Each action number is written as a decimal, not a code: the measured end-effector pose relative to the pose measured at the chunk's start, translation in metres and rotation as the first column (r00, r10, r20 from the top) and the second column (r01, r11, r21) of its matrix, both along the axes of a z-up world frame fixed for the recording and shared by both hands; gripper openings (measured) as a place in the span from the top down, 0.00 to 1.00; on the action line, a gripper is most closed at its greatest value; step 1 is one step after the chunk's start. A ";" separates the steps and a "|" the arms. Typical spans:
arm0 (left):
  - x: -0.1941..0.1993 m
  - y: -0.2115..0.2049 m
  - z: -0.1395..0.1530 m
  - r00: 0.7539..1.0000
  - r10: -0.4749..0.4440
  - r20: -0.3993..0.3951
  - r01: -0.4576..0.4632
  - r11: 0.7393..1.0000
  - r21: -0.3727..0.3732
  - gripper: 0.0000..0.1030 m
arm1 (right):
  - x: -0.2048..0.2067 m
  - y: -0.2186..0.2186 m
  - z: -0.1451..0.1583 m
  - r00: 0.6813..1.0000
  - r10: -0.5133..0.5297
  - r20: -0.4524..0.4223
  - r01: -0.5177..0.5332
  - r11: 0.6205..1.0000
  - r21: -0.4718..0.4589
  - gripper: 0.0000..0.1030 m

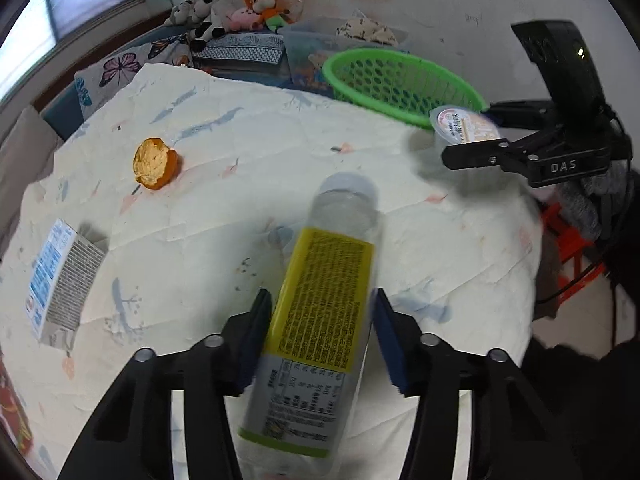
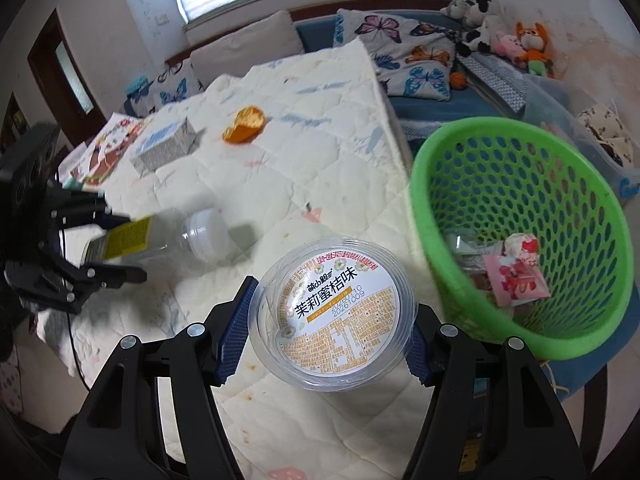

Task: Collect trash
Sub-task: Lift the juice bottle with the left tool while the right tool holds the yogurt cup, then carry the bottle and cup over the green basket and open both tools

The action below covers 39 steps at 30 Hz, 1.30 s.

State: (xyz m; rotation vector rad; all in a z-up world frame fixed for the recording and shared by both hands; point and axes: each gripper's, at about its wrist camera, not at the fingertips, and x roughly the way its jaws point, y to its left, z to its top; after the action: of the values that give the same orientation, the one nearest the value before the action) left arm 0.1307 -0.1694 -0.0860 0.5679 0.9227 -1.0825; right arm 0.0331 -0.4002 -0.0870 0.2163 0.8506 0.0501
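Note:
My left gripper (image 1: 320,332) is shut on a clear plastic bottle (image 1: 320,312) with a yellow label and a white cap, held above the quilted table. My right gripper (image 2: 332,328) is shut on a round clear jelly cup (image 2: 332,316) with a printed lid, beside the green basket (image 2: 440,184). The basket holds a pink wrapper (image 2: 516,276) and other trash. In the left wrist view the right gripper (image 1: 476,152) holds the cup (image 1: 464,124) next to the basket (image 1: 400,80). In the right wrist view the left gripper (image 2: 116,248) holds the bottle (image 2: 168,236).
An orange peel (image 1: 154,164) and a small carton (image 1: 60,276) lie on the white quilted table (image 1: 240,220); both also show in the right wrist view, peel (image 2: 246,124) and carton (image 2: 164,148). Butterfly cushions (image 2: 420,60) and plush toys (image 1: 236,8) lie beyond the table.

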 end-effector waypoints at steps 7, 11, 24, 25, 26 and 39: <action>-0.002 -0.008 0.010 0.995 0.068 -0.072 -0.074 0.994 -0.078 0.58 | -0.001 -0.032 0.015 0.997 -0.074 0.024 0.074 0.997 -0.006 0.37; -0.001 -0.015 0.018 0.989 0.104 -0.106 -0.115 0.988 -0.105 0.59 | 0.001 -0.054 0.019 0.991 -0.128 0.025 0.129 0.992 -0.012 0.37; 0.006 -0.071 0.053 0.980 0.115 -0.164 -0.148 0.968 -0.203 0.59 | 0.015 -0.128 0.006 0.952 -0.306 -0.011 0.306 0.952 -0.027 0.30; 0.006 -0.080 0.055 0.980 0.109 -0.165 -0.142 0.968 -0.207 0.59 | 0.014 -0.131 0.006 0.949 -0.314 -0.011 0.313 0.949 -0.021 0.29; 0.006 -0.086 0.057 0.981 0.106 -0.162 -0.139 0.968 -0.209 0.59 | 0.012 -0.135 0.006 0.948 -0.318 -0.010 0.318 0.948 -0.016 0.29; 0.018 -0.194 0.056 0.977 0.091 -0.194 -0.130 0.971 -0.202 0.58 | -0.027 -0.157 0.016 0.938 -0.346 0.027 0.346 0.938 0.002 0.25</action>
State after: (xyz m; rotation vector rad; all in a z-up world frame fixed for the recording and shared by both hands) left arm 0.1483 -0.3630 -0.0298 0.2386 0.9708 -1.1283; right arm 0.0066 -0.5573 -0.0711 0.3596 0.7754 -0.2775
